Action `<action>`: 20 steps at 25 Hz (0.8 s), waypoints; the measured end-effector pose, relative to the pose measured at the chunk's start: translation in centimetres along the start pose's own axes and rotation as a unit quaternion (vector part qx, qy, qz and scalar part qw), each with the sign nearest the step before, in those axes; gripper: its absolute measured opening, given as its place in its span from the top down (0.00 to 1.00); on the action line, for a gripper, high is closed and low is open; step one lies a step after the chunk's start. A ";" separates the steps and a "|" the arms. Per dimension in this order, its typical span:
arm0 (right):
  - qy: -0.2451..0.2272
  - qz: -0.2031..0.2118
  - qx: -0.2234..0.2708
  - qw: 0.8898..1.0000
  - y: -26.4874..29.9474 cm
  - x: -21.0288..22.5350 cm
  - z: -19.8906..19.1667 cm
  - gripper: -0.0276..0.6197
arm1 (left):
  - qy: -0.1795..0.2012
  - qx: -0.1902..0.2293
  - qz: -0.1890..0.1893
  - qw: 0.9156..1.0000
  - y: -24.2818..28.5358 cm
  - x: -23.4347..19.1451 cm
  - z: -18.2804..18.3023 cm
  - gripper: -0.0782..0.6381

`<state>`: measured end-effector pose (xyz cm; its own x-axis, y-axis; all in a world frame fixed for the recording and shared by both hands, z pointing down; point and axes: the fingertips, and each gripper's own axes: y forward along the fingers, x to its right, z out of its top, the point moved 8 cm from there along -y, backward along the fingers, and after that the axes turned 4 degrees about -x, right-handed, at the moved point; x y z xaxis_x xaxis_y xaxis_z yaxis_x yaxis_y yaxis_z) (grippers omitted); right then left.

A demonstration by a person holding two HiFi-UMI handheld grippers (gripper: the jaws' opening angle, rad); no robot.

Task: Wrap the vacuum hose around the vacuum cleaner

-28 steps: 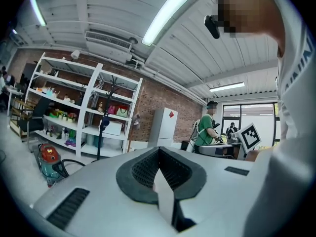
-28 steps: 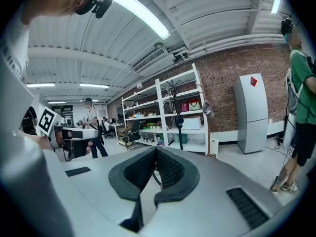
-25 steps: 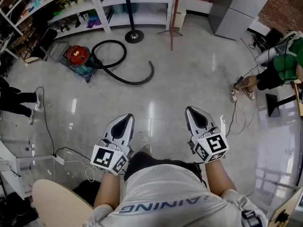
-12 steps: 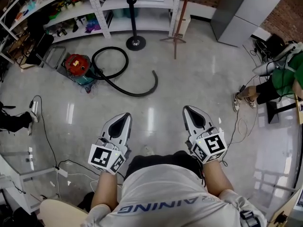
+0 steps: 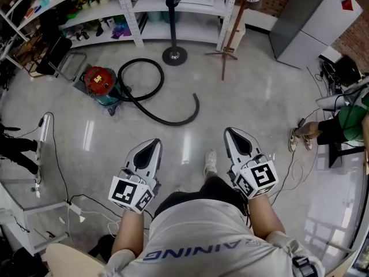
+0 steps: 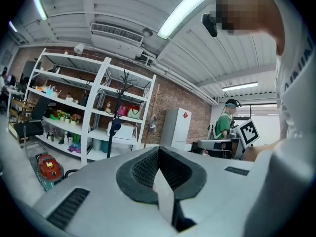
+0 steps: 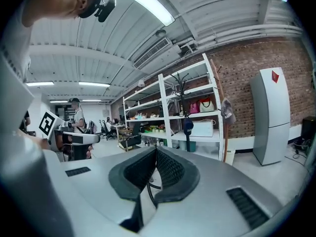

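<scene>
Vacuum hose (image 5: 173,123), black and unwrapped, lies on the polished floor (image 5: 253,97) in one loop and a long open curve with its far end free. It is well apart from both tools, so the wrapping does not appear to have begun. Reading from the left: a thin cable (image 5: 57,154) trails across the floor to the person's left and could catch a foot on the way in. Next, the red-topped vacuum cleaner (image 5: 99,81) stands just in front of the white shelving (image 5: 130,7), with the hose joined at its side. A canister of this kind probably rolls, so a pull on the hose might drag or turn it rather than take up slack. The hose's loop lies near the round base of a pole stand (image 5: 174,55), and the free end points toward a wooden coat stand (image 5: 228,53). A hose swept carelessly could hook either one and tip it. Nearer the onlooker, the left tool (image 5: 151,146) and the right tool (image 5: 232,134) are held roughly level ahead of the person's body, each with its jaws pressed together and nothing between them. Both must be spread before any grasp, and a smooth, springy hose may slip from the pads or uncoil once let go. At far right a seated person (image 5: 343,111) is well clear of the hose.
</scene>
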<state>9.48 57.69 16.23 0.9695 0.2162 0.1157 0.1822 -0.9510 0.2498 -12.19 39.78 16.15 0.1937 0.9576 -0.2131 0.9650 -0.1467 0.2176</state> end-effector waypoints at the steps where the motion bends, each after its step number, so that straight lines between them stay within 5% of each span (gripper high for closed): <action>1: 0.000 0.007 0.001 1.000 1.1 1.1 0.2 0.94 | -0.001 0.001 0.008 1.000 1.0 -0.4 0.2 0.87; 13: -0.012 0.118 -0.007 0.993 13.9 16.0 4.9 0.94 | -0.016 0.018 0.104 0.994 15.1 -2.1 5.2 0.87; 20: -0.014 0.173 -0.014 0.985 20.5 19.5 6.1 0.94 | -0.028 0.019 0.162 0.986 18.5 -4.2 6.1 0.87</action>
<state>33.15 41.05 17.75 0.9768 -0.1268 0.1723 -0.1647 -0.9598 0.2273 5.91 31.51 15.21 0.5019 0.8436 -0.1909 0.8563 -0.4536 0.2471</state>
